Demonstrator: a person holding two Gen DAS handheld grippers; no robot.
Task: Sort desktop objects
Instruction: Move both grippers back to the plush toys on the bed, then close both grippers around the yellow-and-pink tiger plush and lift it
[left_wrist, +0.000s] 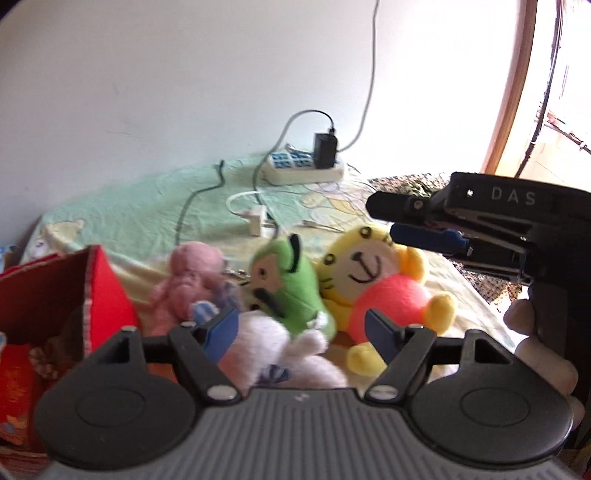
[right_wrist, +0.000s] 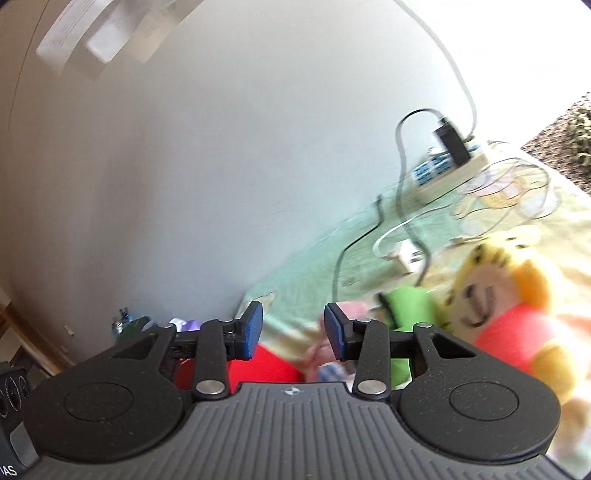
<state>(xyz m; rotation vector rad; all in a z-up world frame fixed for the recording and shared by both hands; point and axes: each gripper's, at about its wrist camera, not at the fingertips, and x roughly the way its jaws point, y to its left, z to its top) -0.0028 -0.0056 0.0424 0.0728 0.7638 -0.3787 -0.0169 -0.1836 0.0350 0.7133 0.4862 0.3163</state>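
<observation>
Several plush toys lie on a pale green and yellow cloth: a pink one, a green one, a yellow tiger with a coral belly and a white one. My left gripper hangs open just above the white plush, its blue pads wide apart and not pressing on it. A red box stands open at the left. My right gripper comes in from the right above the tiger. In its own view the right gripper is open and empty, with the tiger and the green plush to its right.
A white power strip with a black charger lies at the back by the wall. A white adapter and loose cables trail across the cloth. A dark patterned cloth covers the right edge. A person's hand holds the right gripper.
</observation>
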